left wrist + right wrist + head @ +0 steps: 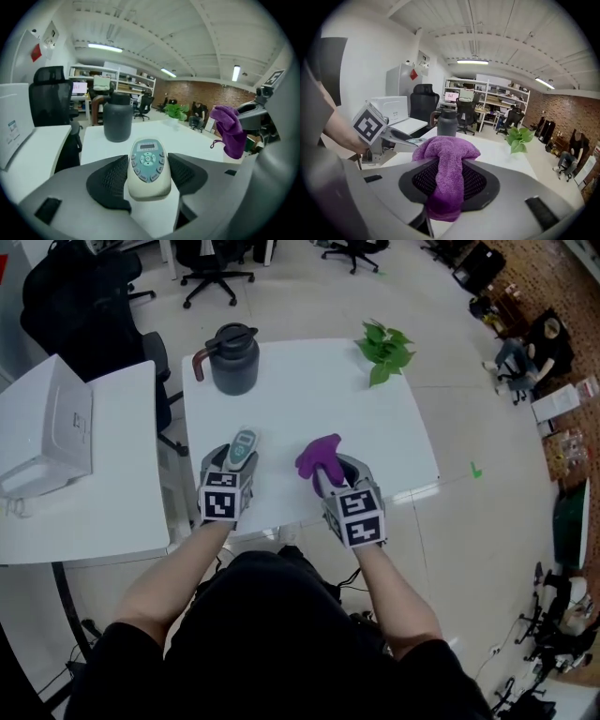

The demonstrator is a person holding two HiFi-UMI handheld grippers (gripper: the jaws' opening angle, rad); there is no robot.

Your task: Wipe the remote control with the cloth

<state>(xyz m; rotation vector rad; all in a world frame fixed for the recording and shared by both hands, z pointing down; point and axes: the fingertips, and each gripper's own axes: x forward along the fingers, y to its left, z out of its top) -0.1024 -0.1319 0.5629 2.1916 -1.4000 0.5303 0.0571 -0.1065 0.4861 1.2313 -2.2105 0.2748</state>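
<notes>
Left hand-held gripper (234, 461), right hand-held gripper (333, 472), both clamped, side by side

Grey left gripper (234, 457), grey right gripper (339, 468)

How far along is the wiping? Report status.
Done: left gripper grips the remote control, right gripper pinches the cloth. In hand: both held side by side, apart, over the table. Left: cloth is not touching the remote; wiping looks still to do.

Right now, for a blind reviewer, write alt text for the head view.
A person's left gripper clamps a remote control and the right gripper clamps a purple cloth over a white table; a dark jug and a plant stand beyond.
</notes>
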